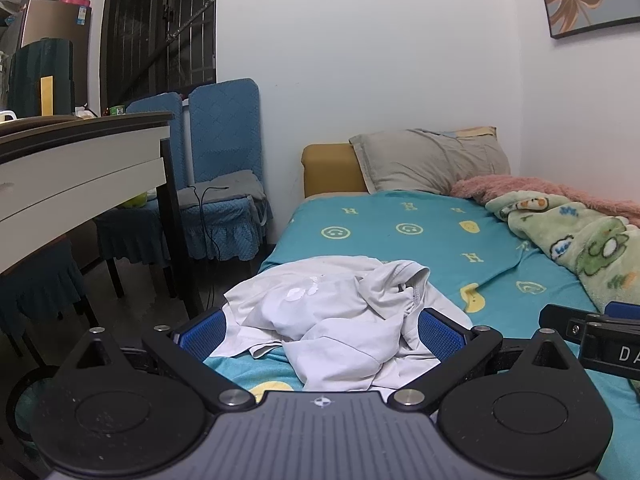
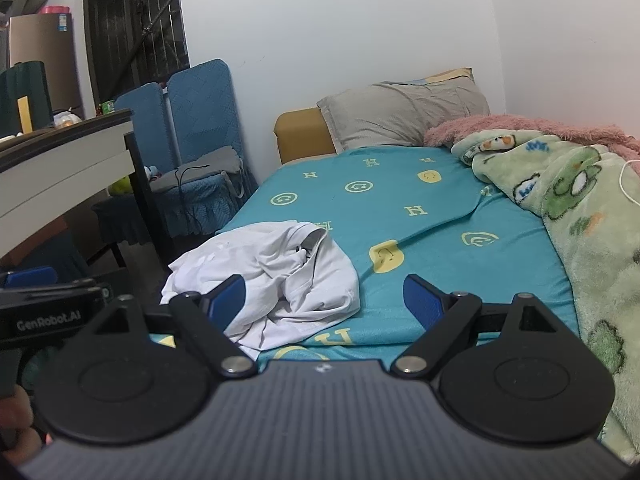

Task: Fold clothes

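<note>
A crumpled white garment [image 1: 332, 320] lies in a heap on the near left part of the teal bed sheet [image 1: 420, 248]. My left gripper [image 1: 322, 334] is open, its blue pads on either side of the heap, low over the bed. In the right wrist view the same garment [image 2: 272, 276] sits ahead and to the left. My right gripper [image 2: 326, 304] is open and empty; its left pad is in front of the garment's near edge, its right pad over bare sheet [image 2: 400, 208]. The right gripper also shows at the right edge of the left wrist view [image 1: 592, 328].
A grey pillow [image 1: 428, 160] and a yellow headboard cushion [image 1: 332, 168] lie at the far end of the bed. A green cartoon blanket [image 2: 580, 216] and a pink one [image 2: 520, 126] cover the right side. A white desk [image 1: 80, 168] and blue chairs [image 1: 224, 184] stand on the left.
</note>
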Demonstrator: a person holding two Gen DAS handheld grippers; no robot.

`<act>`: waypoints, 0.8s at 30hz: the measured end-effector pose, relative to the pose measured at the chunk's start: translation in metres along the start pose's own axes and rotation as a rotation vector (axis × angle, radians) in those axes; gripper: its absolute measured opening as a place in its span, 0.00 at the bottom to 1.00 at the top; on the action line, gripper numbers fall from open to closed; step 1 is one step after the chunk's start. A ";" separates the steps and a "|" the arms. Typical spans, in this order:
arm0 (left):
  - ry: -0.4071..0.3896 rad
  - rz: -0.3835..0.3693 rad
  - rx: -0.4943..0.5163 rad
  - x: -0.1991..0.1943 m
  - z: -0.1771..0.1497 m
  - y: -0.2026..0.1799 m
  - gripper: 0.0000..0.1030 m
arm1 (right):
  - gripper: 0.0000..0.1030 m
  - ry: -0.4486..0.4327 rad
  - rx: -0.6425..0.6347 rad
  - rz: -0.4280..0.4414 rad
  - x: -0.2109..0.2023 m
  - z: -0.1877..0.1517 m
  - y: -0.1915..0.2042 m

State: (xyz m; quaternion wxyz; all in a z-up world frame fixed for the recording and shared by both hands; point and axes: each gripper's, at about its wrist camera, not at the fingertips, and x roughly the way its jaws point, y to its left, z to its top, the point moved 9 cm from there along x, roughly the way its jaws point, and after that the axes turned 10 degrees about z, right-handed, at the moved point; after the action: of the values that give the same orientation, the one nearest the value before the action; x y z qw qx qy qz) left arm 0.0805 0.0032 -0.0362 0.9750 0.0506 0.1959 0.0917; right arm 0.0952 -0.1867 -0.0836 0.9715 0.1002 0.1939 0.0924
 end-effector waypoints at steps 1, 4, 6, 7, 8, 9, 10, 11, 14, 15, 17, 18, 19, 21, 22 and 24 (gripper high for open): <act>-0.003 0.001 0.001 0.000 0.000 0.000 1.00 | 0.85 -0.003 0.000 -0.002 0.000 0.001 0.000; -0.012 0.006 0.004 -0.002 -0.001 0.002 1.00 | 0.85 -0.009 -0.009 -0.012 -0.001 0.002 0.003; -0.011 0.009 0.002 -0.002 -0.001 0.005 1.00 | 0.85 -0.004 -0.012 -0.016 0.000 0.002 0.008; -0.008 0.010 0.000 -0.002 -0.001 0.008 1.00 | 0.85 0.000 0.002 -0.009 0.002 0.002 0.003; -0.006 0.013 -0.001 -0.002 -0.001 0.009 1.00 | 0.85 0.003 0.018 -0.002 0.004 0.002 -0.003; -0.006 0.016 0.002 -0.002 0.000 0.009 1.00 | 0.85 -0.004 0.017 0.000 0.003 0.001 -0.002; -0.005 0.017 0.005 -0.001 0.000 0.008 1.00 | 0.85 -0.013 0.012 0.000 0.001 0.000 -0.001; -0.004 0.017 0.008 -0.001 0.000 0.007 1.00 | 0.85 -0.012 0.012 0.000 0.000 0.000 -0.001; -0.002 0.019 0.016 0.001 0.000 0.005 1.00 | 0.85 -0.004 0.015 0.000 0.000 0.001 -0.002; -0.001 0.018 0.018 0.001 -0.001 0.004 1.00 | 0.85 -0.001 0.016 0.001 0.001 0.001 -0.002; -0.003 0.018 0.019 0.001 -0.001 0.003 1.00 | 0.85 0.002 0.017 0.000 0.001 0.001 -0.003; -0.004 0.018 0.020 0.001 -0.001 0.003 1.00 | 0.85 0.003 0.016 -0.001 0.001 0.001 -0.003; -0.005 0.018 0.021 0.001 -0.001 0.002 1.00 | 0.85 0.005 0.017 -0.001 0.001 0.000 -0.003; -0.005 0.016 0.022 0.002 -0.002 0.002 1.00 | 0.85 0.007 0.021 0.000 0.001 0.000 -0.003; -0.004 0.015 0.023 0.002 -0.002 0.002 1.00 | 0.85 0.007 0.025 0.001 0.001 -0.001 -0.004; -0.002 0.013 0.027 0.002 -0.003 0.001 1.00 | 0.85 0.008 0.026 0.000 0.001 -0.001 -0.004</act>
State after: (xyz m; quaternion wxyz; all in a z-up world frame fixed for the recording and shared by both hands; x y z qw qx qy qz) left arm 0.0812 0.0047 -0.0394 0.9738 0.0650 0.1960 0.0953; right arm 0.0965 -0.1899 -0.0861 0.9694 0.1122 0.1989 0.0903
